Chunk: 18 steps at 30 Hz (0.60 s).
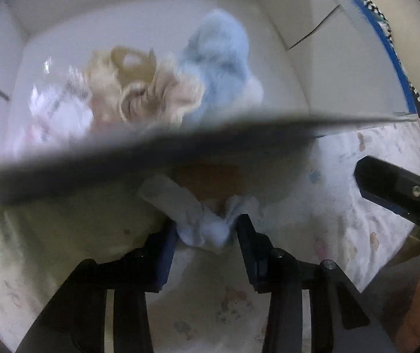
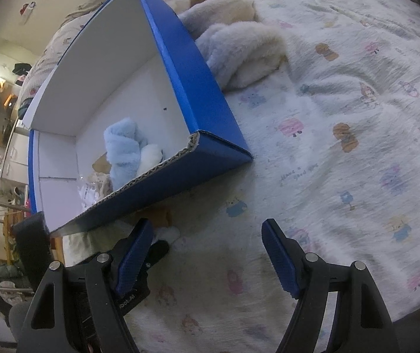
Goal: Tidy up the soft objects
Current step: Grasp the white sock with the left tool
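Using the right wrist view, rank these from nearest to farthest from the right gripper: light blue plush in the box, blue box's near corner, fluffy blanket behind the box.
1. Blue box's near corner, ahead, left of centre.
2. Light blue plush, inside the box.
3. Fluffy blanket, beyond the box's right wall.

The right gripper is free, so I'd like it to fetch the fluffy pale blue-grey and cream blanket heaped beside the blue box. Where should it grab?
Probably the raised fold of the fluffy pale blue-grey and cream blanket, from above on its open bed side; the blue cardboard box wall blocks the other side.
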Each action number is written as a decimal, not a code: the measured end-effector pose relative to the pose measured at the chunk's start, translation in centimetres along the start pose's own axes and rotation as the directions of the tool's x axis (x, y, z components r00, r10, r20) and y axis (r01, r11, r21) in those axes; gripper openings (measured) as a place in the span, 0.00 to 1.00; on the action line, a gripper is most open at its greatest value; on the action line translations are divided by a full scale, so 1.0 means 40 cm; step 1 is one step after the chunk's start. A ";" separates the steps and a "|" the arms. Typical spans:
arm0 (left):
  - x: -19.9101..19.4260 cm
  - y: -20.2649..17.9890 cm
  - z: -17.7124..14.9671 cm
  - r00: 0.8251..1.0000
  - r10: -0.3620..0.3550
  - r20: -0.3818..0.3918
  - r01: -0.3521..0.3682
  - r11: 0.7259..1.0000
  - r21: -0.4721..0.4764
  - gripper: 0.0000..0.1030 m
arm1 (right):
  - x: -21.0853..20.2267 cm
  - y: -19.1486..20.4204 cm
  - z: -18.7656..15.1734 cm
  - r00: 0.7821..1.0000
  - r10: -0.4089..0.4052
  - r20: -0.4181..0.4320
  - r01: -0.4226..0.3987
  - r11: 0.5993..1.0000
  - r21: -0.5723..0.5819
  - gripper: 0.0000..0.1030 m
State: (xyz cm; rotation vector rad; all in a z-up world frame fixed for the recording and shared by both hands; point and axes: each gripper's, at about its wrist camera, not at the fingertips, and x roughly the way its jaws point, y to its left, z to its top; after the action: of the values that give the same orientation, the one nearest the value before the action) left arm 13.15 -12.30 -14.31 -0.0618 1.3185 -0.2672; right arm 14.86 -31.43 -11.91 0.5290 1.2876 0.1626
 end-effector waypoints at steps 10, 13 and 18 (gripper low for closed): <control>-0.058 0.058 -0.030 1.000 -0.006 -0.025 0.005 0.999 -0.033 0.25 | 0.021 0.031 -0.014 1.000 0.003 -0.024 -0.003 0.999 -0.032 0.78; -0.139 0.086 -0.054 0.999 0.032 -0.005 -0.032 0.998 -0.050 0.25 | 0.046 0.061 -0.022 0.998 0.010 -0.055 -0.013 0.998 -0.060 0.78; -0.297 0.134 -0.108 0.989 0.103 0.105 -0.098 0.994 -0.057 0.25 | 0.127 0.130 -0.032 0.993 -0.028 -0.111 0.012 0.991 -0.135 0.78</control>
State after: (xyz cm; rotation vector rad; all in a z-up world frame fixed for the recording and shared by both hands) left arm 7.18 -3.92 -5.19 -0.0527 1.2170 -0.1417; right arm 16.03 -24.50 -14.15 0.3964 1.3804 0.2632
